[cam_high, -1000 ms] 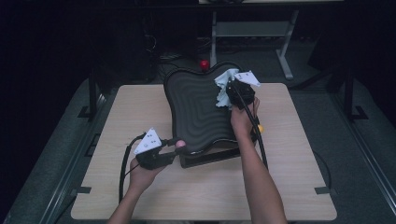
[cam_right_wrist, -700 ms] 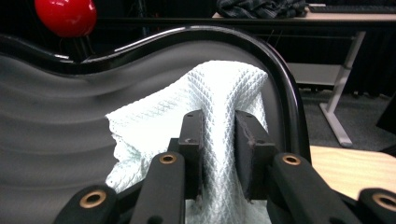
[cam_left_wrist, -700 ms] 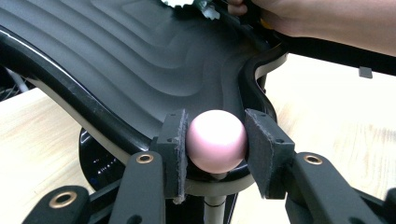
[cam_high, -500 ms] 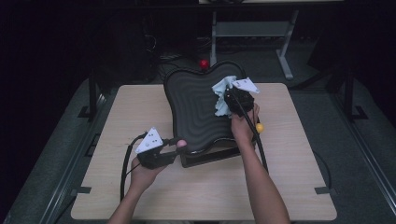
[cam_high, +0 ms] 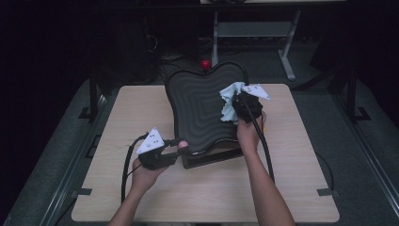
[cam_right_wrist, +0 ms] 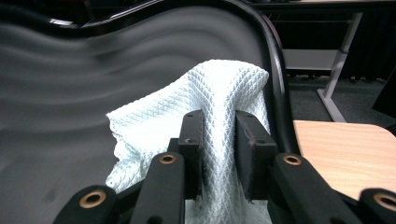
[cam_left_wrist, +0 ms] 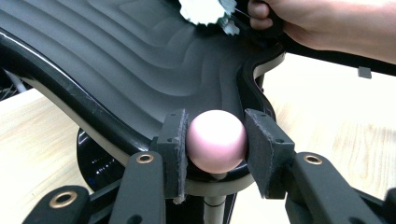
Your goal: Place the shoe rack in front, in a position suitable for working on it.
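A black ribbed panel (cam_high: 197,108) stands tilted on a dark base (cam_high: 211,157) in the middle of the wooden table (cam_high: 131,117). At its near edge sits a pink ball (cam_high: 182,145), and my left gripper (cam_high: 180,147) is shut on it; the left gripper view has the ball (cam_left_wrist: 216,142) squeezed between both pads (cam_left_wrist: 173,144). My right gripper (cam_high: 236,102) is shut on a pale blue cloth (cam_high: 229,101) that lies against the panel's right side. In the right gripper view the cloth (cam_right_wrist: 219,98) bunches up between the jaws and spreads over the ribbed surface (cam_right_wrist: 93,70).
The left gripper's black cable (cam_high: 127,160) loops over the table's near left. A small red object (cam_high: 205,63) and a white desk frame (cam_high: 287,61) stand on the dark floor beyond the table. Bare wood lies on both sides of the panel.
My right gripper has slid the cloth a little down the panel's right side, toward the person. The left gripper has kept still on the pink ball.
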`<state>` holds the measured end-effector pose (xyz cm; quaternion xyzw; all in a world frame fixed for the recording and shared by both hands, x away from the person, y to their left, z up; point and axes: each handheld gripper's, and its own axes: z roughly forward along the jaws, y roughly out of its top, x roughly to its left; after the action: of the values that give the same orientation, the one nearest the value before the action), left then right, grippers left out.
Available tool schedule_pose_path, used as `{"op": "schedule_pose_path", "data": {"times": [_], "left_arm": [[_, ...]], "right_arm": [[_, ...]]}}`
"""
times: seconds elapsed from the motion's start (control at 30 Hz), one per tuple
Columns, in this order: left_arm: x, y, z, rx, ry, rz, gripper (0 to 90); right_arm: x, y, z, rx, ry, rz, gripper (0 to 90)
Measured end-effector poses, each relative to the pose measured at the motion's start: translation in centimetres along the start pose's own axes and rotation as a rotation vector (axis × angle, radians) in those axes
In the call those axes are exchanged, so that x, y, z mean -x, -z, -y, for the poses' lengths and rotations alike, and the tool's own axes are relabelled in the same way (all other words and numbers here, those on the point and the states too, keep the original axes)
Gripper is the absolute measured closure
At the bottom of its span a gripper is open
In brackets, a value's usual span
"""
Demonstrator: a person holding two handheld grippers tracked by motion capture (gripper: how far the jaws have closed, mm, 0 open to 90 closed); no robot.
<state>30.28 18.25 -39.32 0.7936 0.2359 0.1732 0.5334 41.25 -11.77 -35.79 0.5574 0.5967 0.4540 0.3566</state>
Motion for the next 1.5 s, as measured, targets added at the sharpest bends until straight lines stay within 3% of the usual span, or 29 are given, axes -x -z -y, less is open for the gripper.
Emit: {"op": "schedule_pose_path", "data": {"times": [0.1,0.23,0.3,0.43,0.53,0.67,0.77,0.83,0.93,1.0,1.07,1.13,1.17,1.27,1.33,1.43,1.5], "left_arm": [[0.0,0.0,0.0,0.000,0.002,0.000,60.5],[0.1,0.0,0.0,-0.002,0.002,-0.001,60.5],[0.0,0.0,0.0,0.000,0.002,-0.002,60.5],[0.0,0.0,0.0,-0.002,0.003,-0.002,60.5],[0.0,0.0,-0.1,-0.003,0.002,-0.004,60.5],[0.0,0.0,-0.1,-0.004,0.001,-0.002,60.5],[0.0,0.0,-0.1,-0.005,0.001,-0.002,60.5],[0.0,0.0,-0.1,-0.005,0.002,-0.002,60.5],[0.0,0.0,-0.1,-0.004,0.002,-0.002,60.5],[0.0,0.0,-0.1,-0.003,0.002,-0.002,60.5],[0.0,0.0,-0.1,-0.004,0.002,-0.003,60.5],[0.0,0.0,-0.1,-0.005,0.001,-0.003,60.5],[0.0,0.0,-0.1,-0.005,0.001,-0.005,60.5],[0.0,0.0,-0.1,-0.005,0.002,-0.005,60.5],[0.0,0.0,0.0,-0.003,0.003,-0.004,60.5],[-0.1,0.0,0.0,-0.002,0.004,-0.004,60.5],[0.0,0.0,0.0,-0.003,0.002,-0.006,60.5]], "right_arm": [[-0.6,0.5,0.4,-0.012,0.053,-0.008,73.1],[0.4,0.9,0.7,-0.025,-0.006,0.012,73.5],[0.3,1.3,0.8,-0.037,-0.030,-0.006,73.1],[-0.7,1.8,1.2,-0.066,0.043,-0.014,72.9],[0.0,2.1,1.5,-0.066,0.001,-0.040,73.4],[-0.3,2.9,2.2,-0.072,0.019,-0.026,73.3],[-0.4,3.5,3.0,-0.060,0.033,-0.041,73.5],[0.0,3.9,3.5,-0.049,0.040,-0.024,73.6],[0.7,4.4,4.4,-0.021,0.000,-0.003,74.3],[0.3,4.7,4.9,-0.012,-0.006,-0.003,74.0],[-0.4,5.1,5.4,0.005,-0.002,-0.033,74.1],[-1.0,5.3,5.8,0.013,0.043,-0.046,74.3],[-0.9,5.4,5.9,0.015,0.063,-0.040,74.5],[0.2,5.4,6.2,0.030,0.038,0.015,74.8],[0.3,5.6,6.3,0.034,-0.006,0.001,75.1],[-0.9,6.0,6.8,0.038,0.033,-0.051,75.0],[-0.9,6.1,6.8,0.036,0.061,-0.052,75.6]]}}
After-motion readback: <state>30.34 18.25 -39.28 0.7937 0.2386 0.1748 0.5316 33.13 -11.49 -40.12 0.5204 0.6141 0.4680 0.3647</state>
